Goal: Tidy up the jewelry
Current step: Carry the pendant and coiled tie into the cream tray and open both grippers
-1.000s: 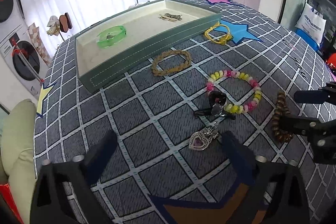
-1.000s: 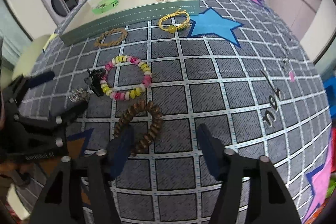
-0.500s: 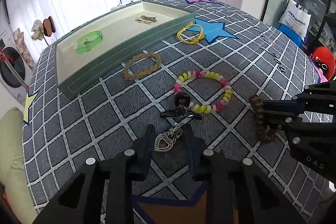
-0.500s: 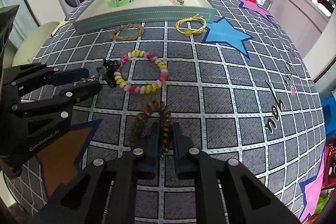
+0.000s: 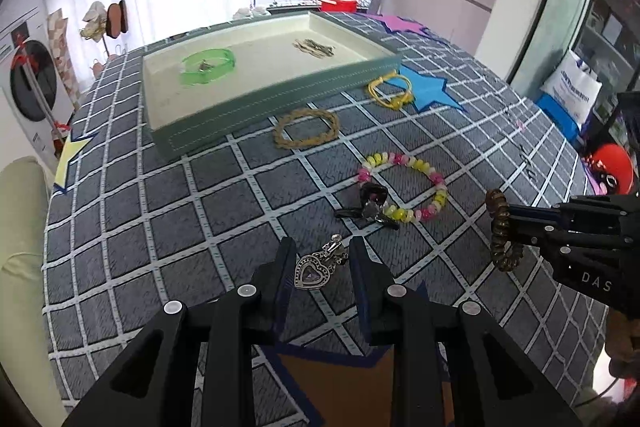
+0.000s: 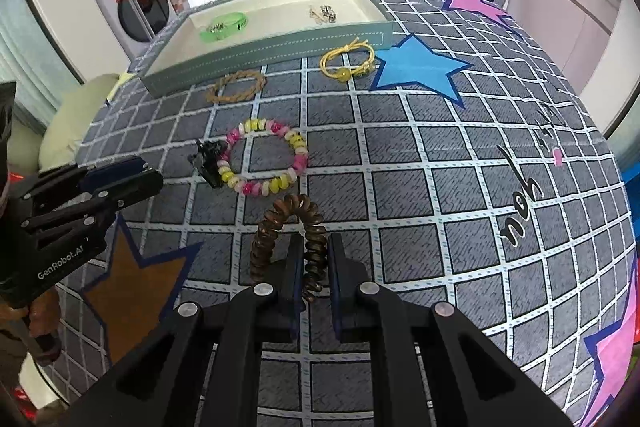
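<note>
Jewelry, pick-up step: left gripper (image 5: 322,263) clenched on heart pendant (image 5: 313,271), right gripper (image 6: 313,269) clamping brown coil bracelet (image 6: 280,227), both near the carpet's near edge; next, carry to tray (image 5: 256,115) at far edge.

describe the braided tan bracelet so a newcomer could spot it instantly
Find the green tray at the far side of the checked cloth. Just in front of its long front wall lies the braided tan bracelet, flat on the cloth. Unlike the yellow cord bracelet beside it, it is dull straw-coloured, twisted like rope, with no beads.
</note>
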Tool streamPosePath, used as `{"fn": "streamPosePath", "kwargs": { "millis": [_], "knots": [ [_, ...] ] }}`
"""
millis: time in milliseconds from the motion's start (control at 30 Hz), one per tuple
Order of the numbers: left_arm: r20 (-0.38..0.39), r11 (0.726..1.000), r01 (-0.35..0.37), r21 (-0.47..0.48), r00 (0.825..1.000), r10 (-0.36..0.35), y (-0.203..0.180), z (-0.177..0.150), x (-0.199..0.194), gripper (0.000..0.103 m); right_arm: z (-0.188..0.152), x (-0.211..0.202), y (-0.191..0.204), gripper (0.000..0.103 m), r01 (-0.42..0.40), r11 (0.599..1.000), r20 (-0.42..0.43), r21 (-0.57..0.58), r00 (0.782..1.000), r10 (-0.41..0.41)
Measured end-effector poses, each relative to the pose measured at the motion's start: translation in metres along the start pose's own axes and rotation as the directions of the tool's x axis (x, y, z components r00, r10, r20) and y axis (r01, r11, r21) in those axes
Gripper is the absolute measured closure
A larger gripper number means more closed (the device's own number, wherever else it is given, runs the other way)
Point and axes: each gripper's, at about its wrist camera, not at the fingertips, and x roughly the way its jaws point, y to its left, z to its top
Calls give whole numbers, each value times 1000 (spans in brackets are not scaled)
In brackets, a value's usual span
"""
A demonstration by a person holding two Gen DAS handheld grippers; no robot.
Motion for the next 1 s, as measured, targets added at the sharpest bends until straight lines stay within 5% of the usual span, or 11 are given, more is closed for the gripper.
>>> {"fn": "streamPosePath", "kwargs": {
  "millis": [433, 1000],
  "knots": [
    [97, 996, -29, -85, 995, 37, 17, 18, -29, 61, 25, -16, -9, 90, -57, 997, 50, 46, 997, 55],
    [161, 981, -39, -187, 984, 70, 57, 72, -29, 61, 111, -15, -16, 90, -112, 993, 120, 47, 987, 106]
  ]
}}
